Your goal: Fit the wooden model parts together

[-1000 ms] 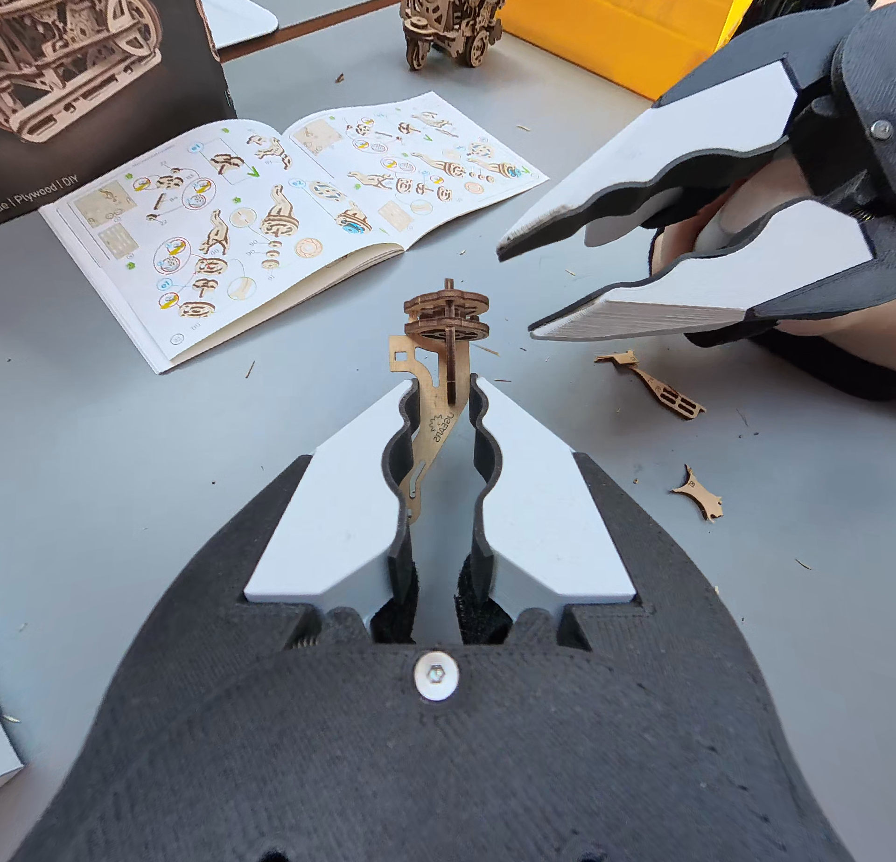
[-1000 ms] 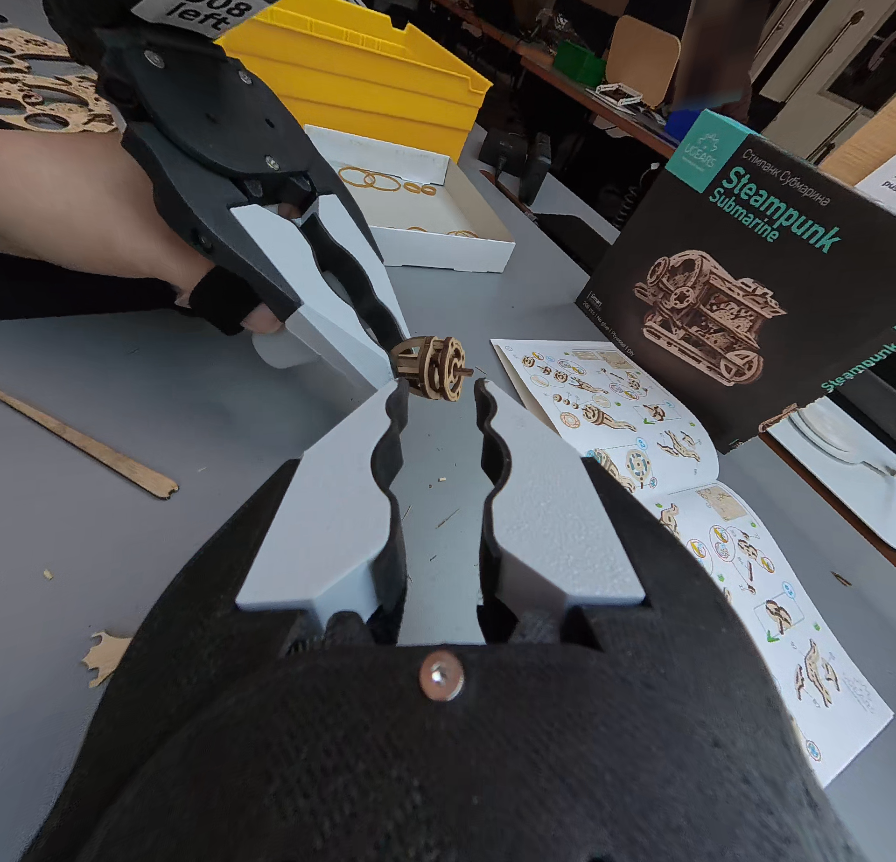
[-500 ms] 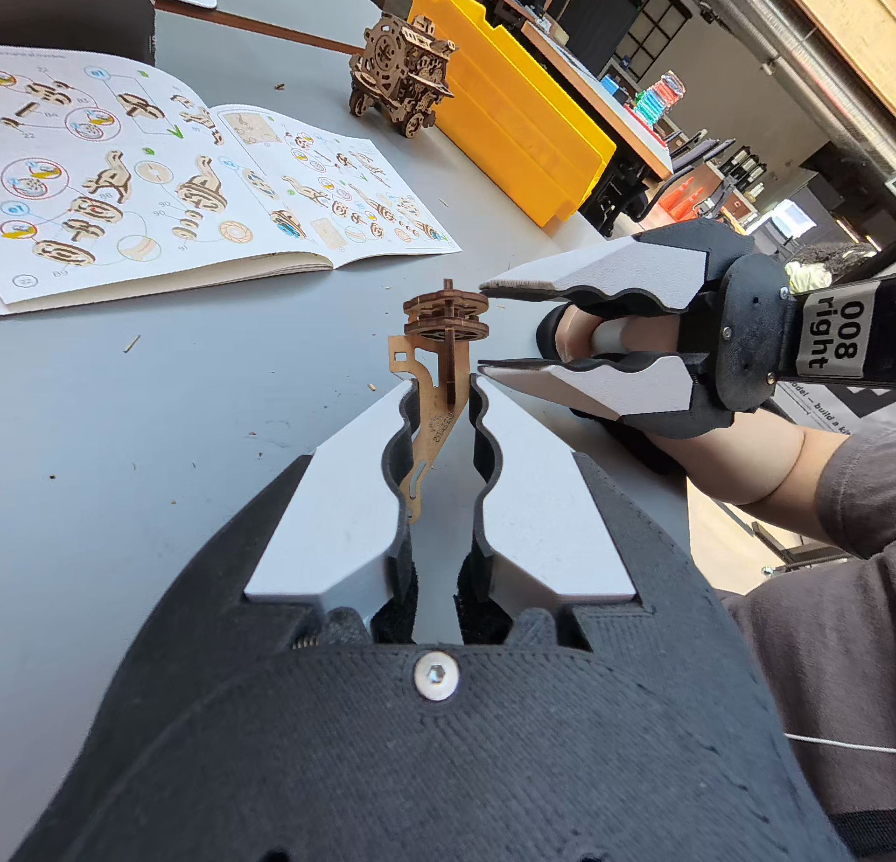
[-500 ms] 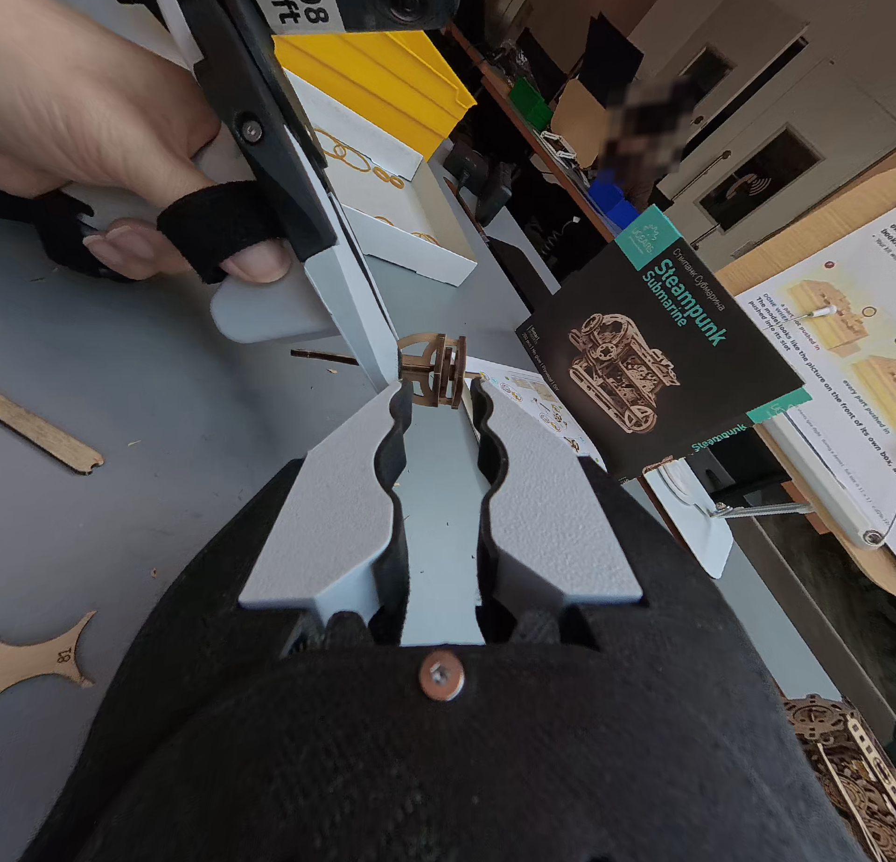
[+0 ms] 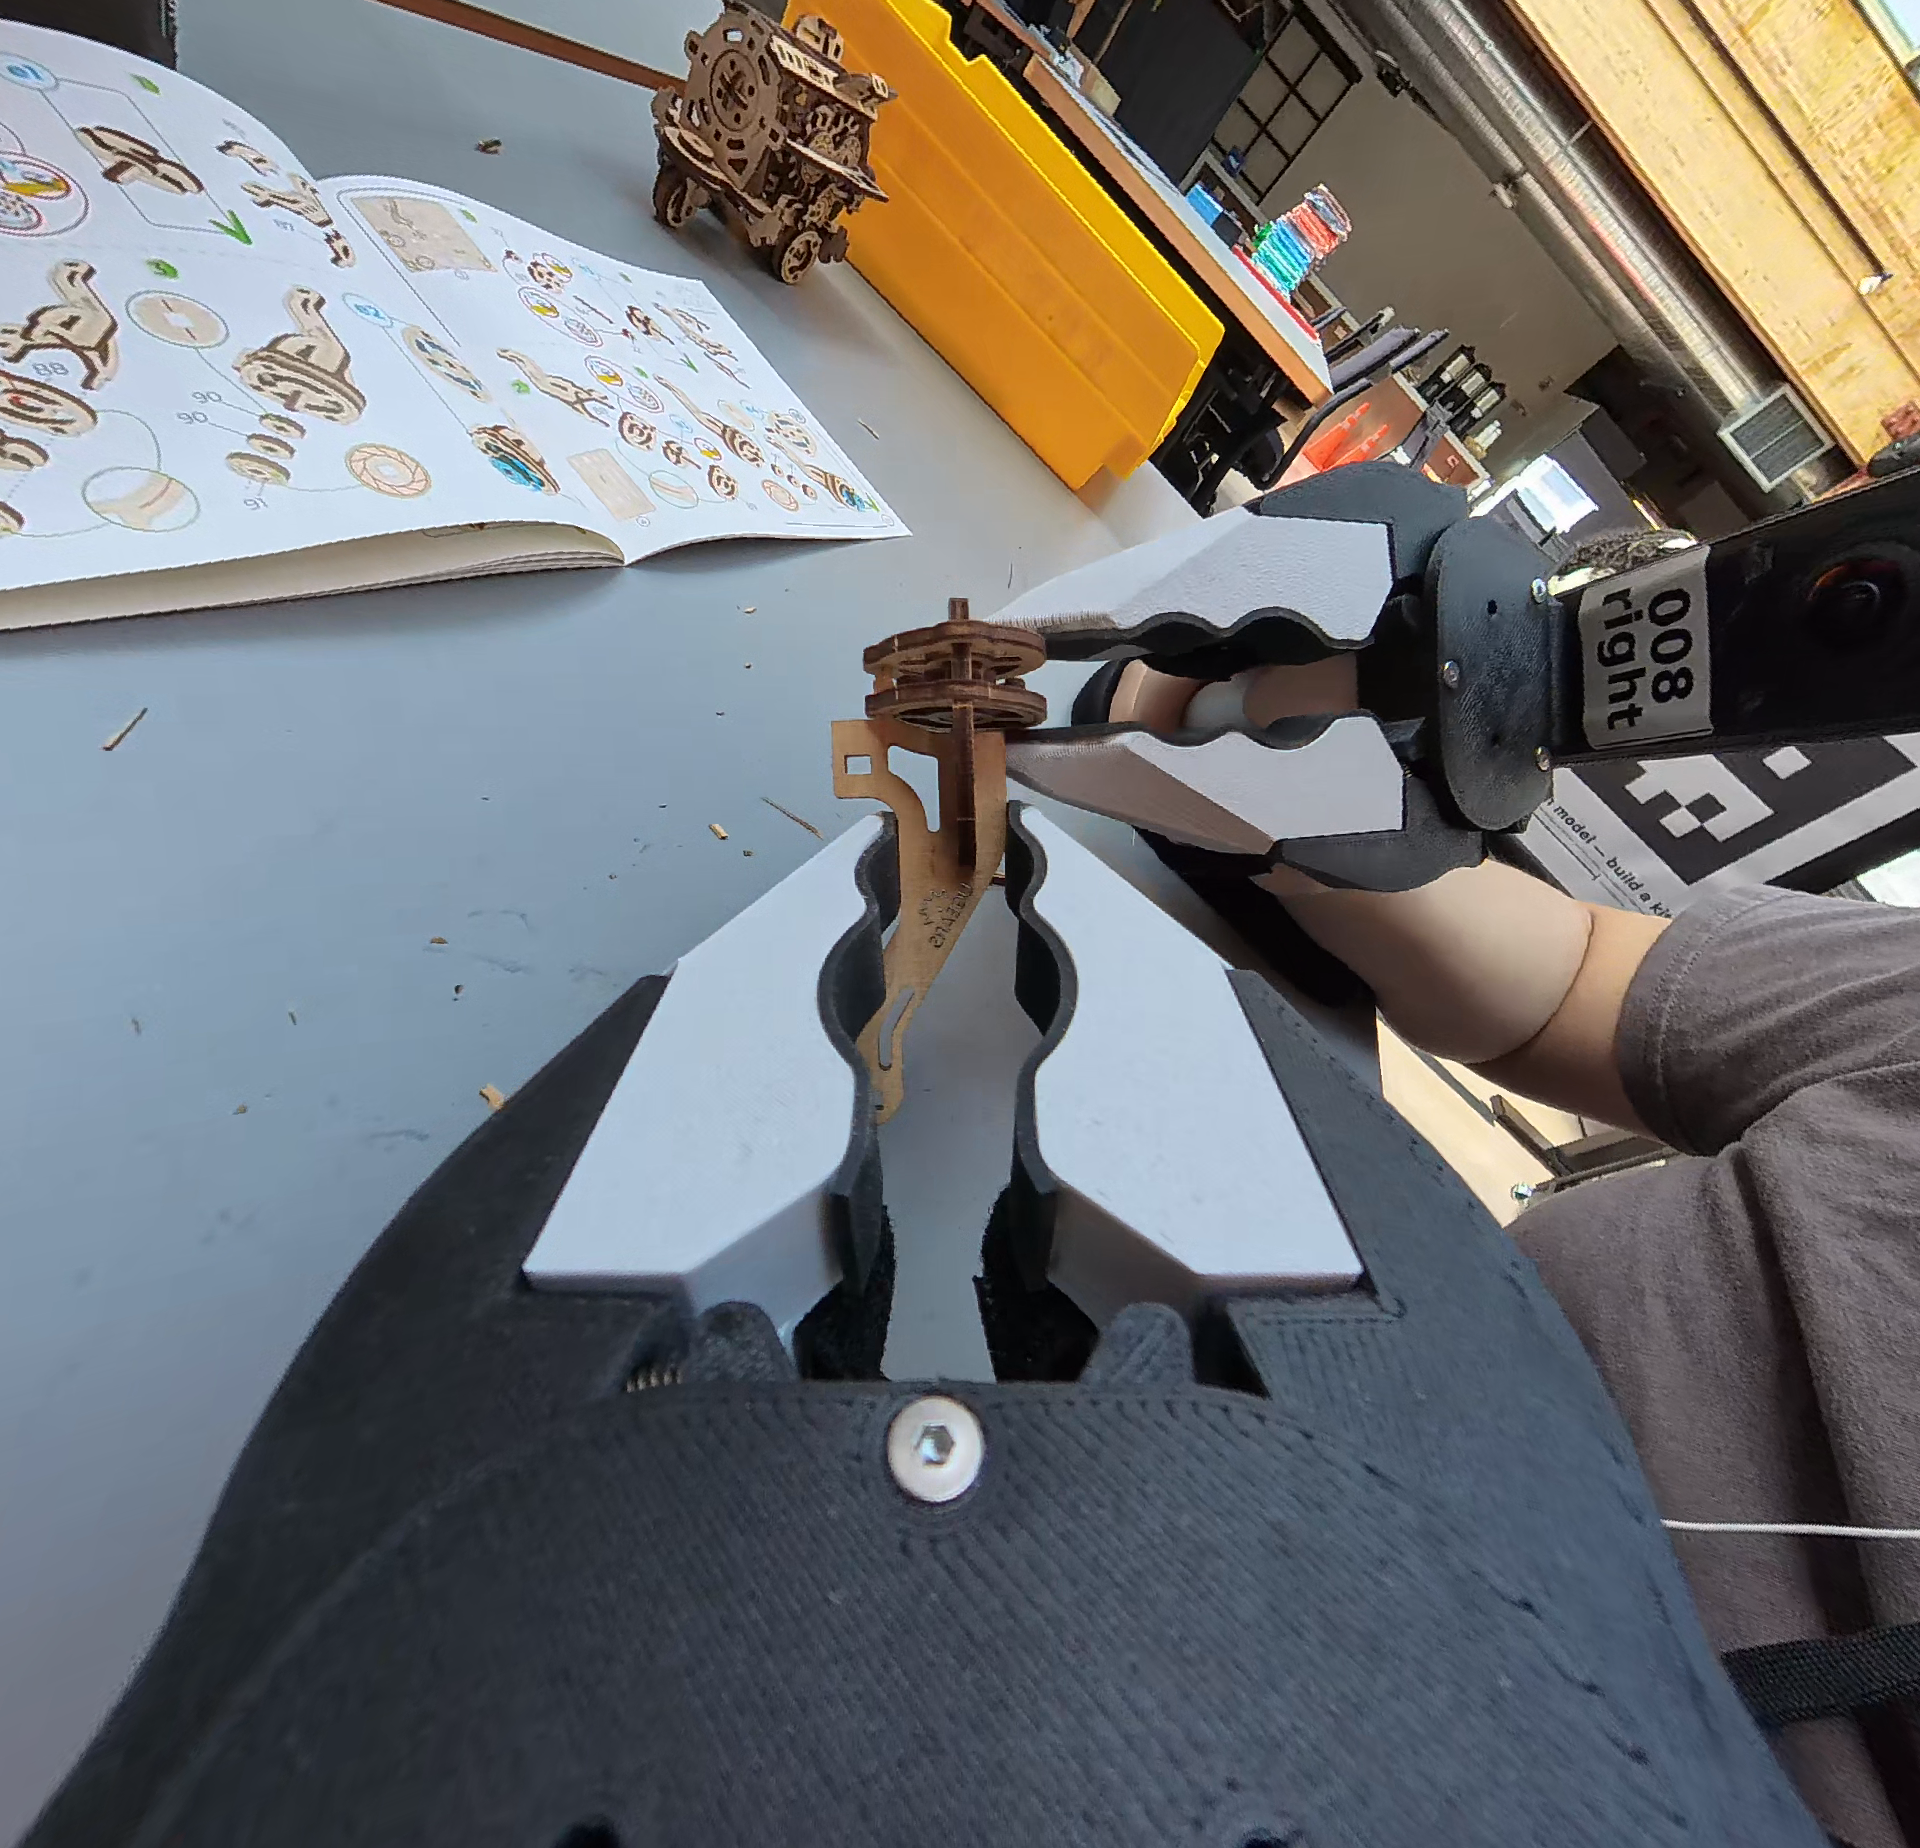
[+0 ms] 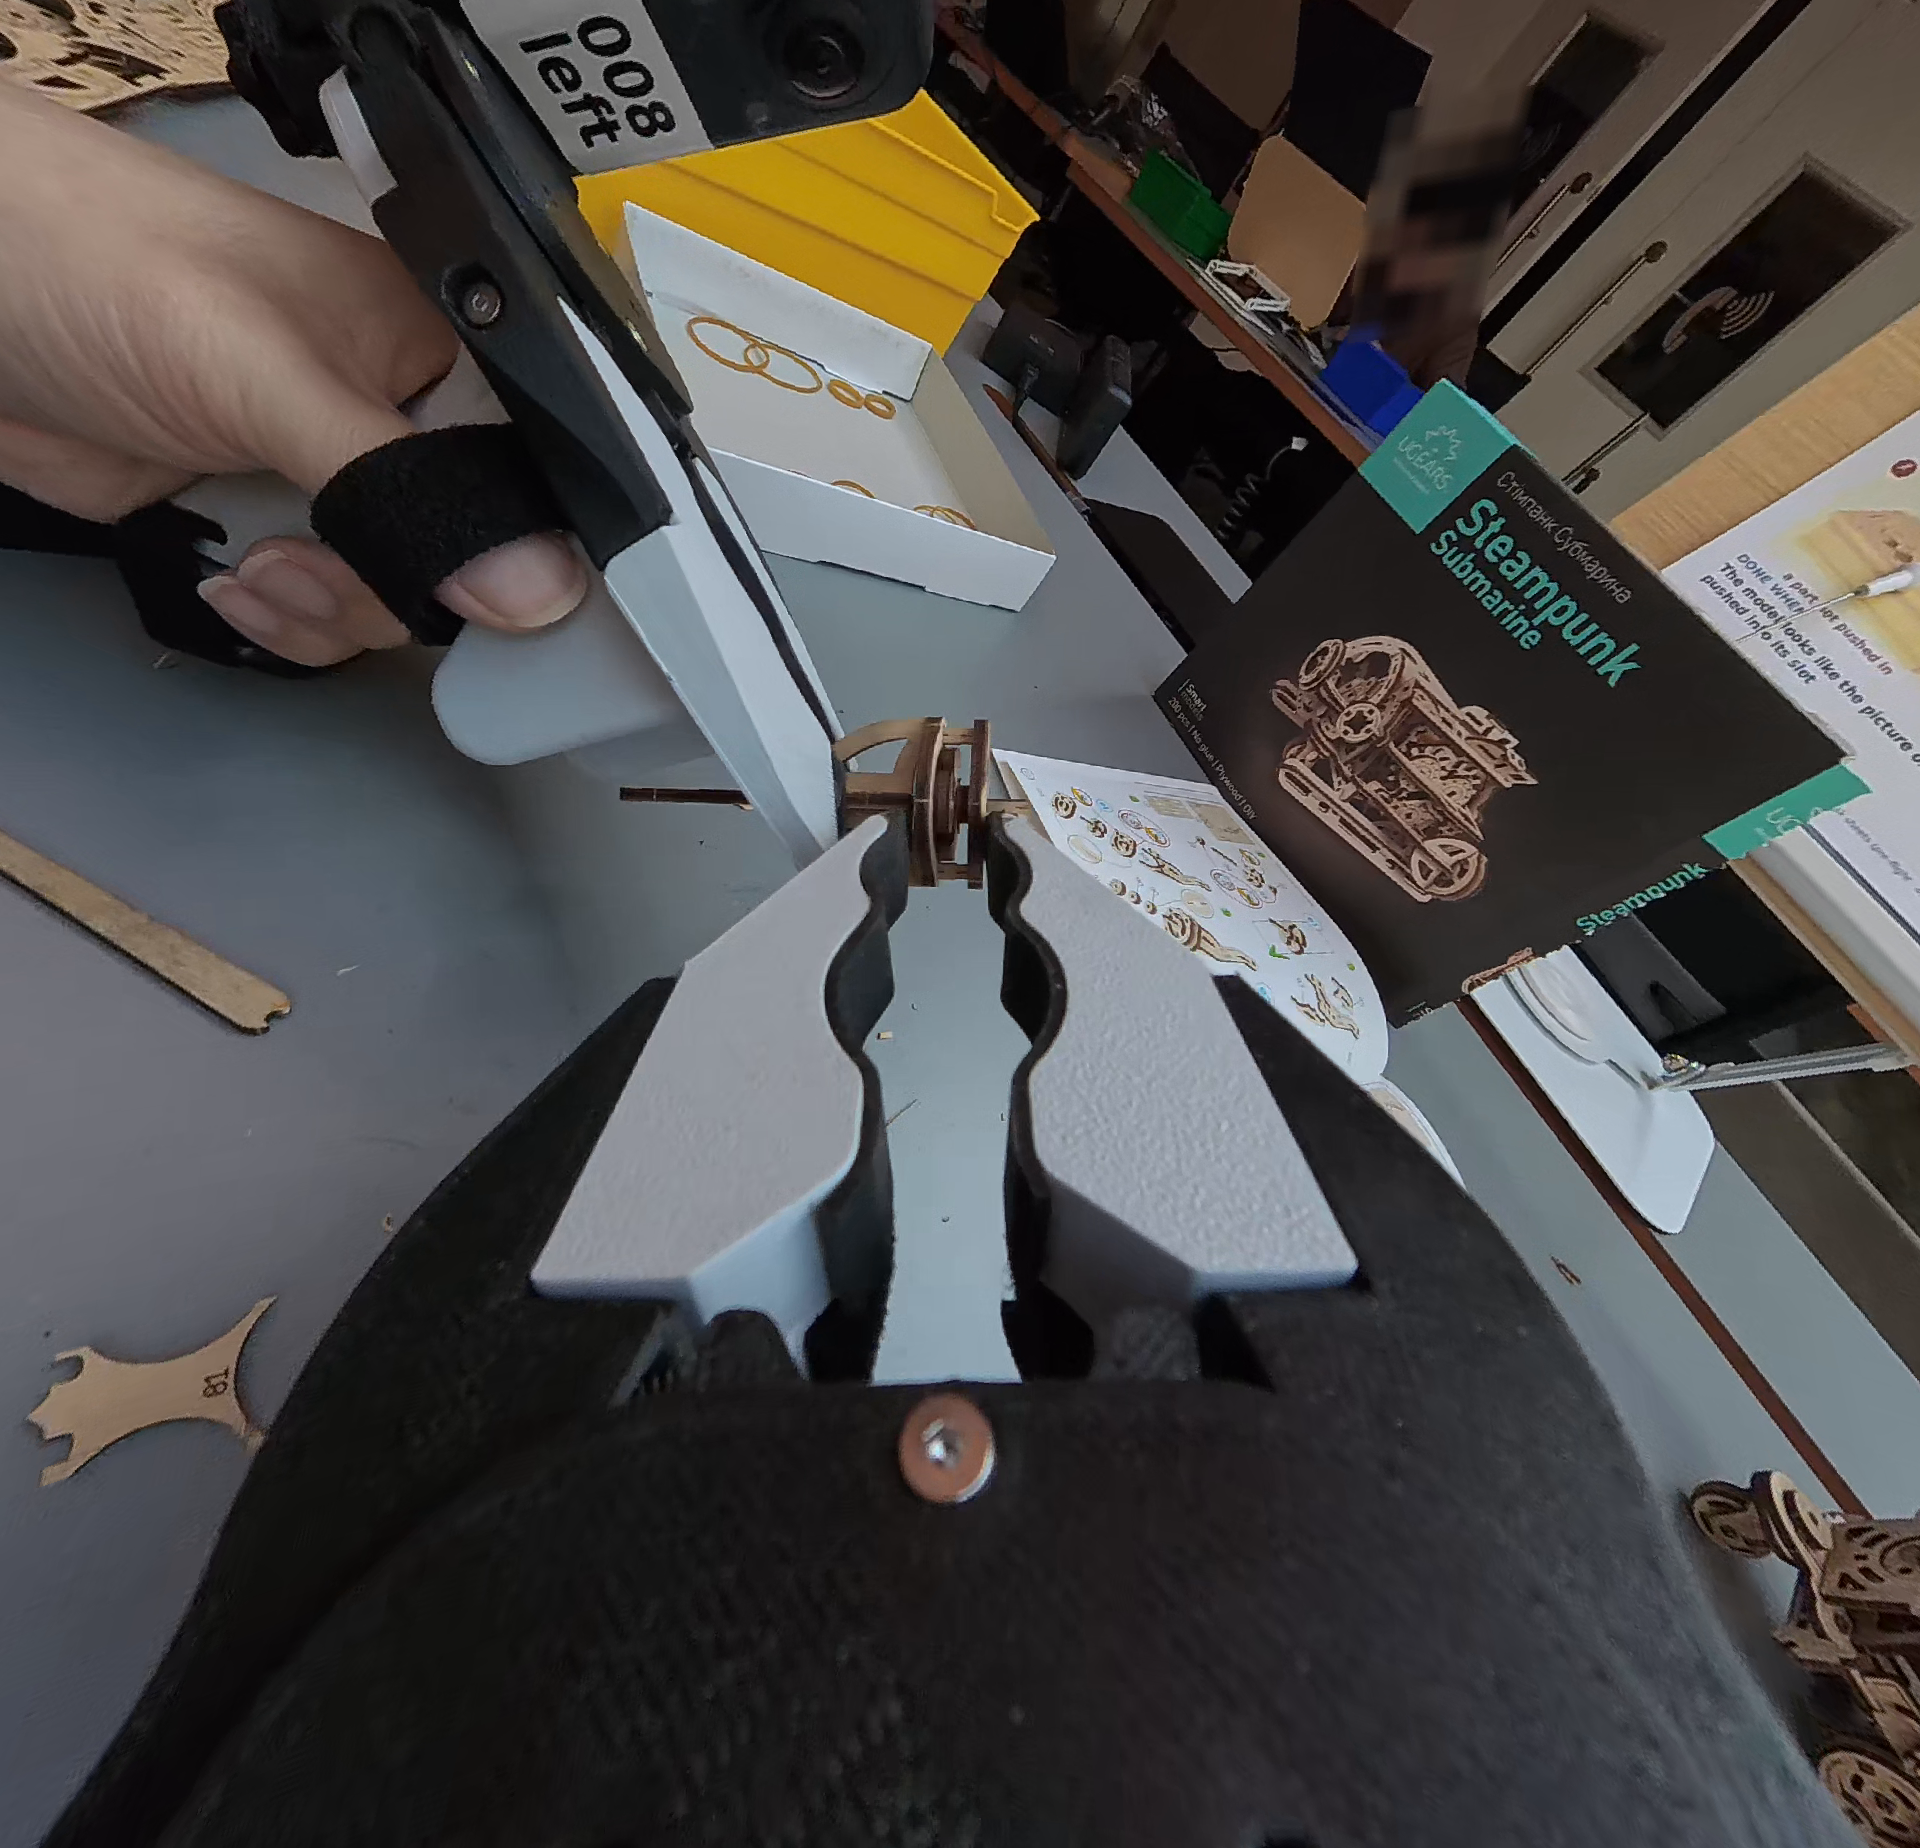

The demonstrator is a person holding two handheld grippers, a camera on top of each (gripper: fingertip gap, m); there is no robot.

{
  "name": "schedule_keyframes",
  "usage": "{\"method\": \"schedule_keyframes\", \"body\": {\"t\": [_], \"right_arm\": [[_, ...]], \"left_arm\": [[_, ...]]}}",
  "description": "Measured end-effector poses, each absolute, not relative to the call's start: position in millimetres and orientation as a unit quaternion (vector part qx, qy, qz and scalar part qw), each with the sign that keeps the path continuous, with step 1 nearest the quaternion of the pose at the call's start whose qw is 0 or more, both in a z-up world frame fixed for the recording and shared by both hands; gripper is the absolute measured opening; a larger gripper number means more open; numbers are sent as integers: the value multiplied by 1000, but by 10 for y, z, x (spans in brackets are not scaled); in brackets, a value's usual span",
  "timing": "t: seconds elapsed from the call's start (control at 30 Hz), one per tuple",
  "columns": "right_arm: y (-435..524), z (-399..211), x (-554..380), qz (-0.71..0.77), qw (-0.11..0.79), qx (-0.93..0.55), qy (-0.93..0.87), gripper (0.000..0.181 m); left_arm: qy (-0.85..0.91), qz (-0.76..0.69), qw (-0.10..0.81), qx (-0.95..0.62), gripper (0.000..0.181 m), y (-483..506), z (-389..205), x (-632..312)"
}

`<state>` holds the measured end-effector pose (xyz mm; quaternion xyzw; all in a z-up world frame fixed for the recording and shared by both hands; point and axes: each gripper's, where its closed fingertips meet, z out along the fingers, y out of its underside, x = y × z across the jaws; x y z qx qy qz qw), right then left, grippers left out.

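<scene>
A: Item one, wooden sub-assembly [image 5: 940,749]: a flat curved bracket with a small two-disc wheel on a pin at its top. Location?

B: Held above the grey table [image 5: 312,915], on the near side of the open instruction booklet [image 5: 416,396]. The left gripper [image 5: 945,842] is clenched on the bracket's flat faces, just under the wheel.

A: Right gripper [image 6: 940,837]?

B: Its tips stand either side of the two discs, one above and one below as the left camera sees it. They look to be touching the discs, but I cannot tell whether it is pinching or merely bracketing them.

A: Handling notes?

B: Thin laser-cut plywood, judged very light, stiff along the sheet, and brittle at the slots and the thin pin. Best taken flat-on, as the left gripper has it; press the wheel through its disc faces, not the pin

A: Other stock?

B: Finished wooden model [image 5: 769,167] beyond the booklet; loose offcut [image 6: 135,1393] on the table
</scene>
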<state>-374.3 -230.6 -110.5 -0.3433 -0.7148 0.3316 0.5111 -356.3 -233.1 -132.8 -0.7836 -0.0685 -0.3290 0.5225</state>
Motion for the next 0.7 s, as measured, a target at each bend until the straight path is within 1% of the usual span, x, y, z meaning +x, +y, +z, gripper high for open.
{"method": "schedule_keyframes", "body": {"t": [0.3, 0.47, 0.7], "right_arm": [[-2302, -1089, -3730, 316, 524, -327, -721, 11], [-2285, -1064, -3728, 300, 540, -318, -719, 12], [-2284, -1054, -3720, 313, 532, -325, -717, 11]], "left_arm": [[-62, -338, 522, -780, 18, -2335, -1318, -3546], [-54, -337, 523, -781, 18, -2340, -1312, -3520], [-54, -342, 524, -778, 18, -2343, -1299, -3514]]}}
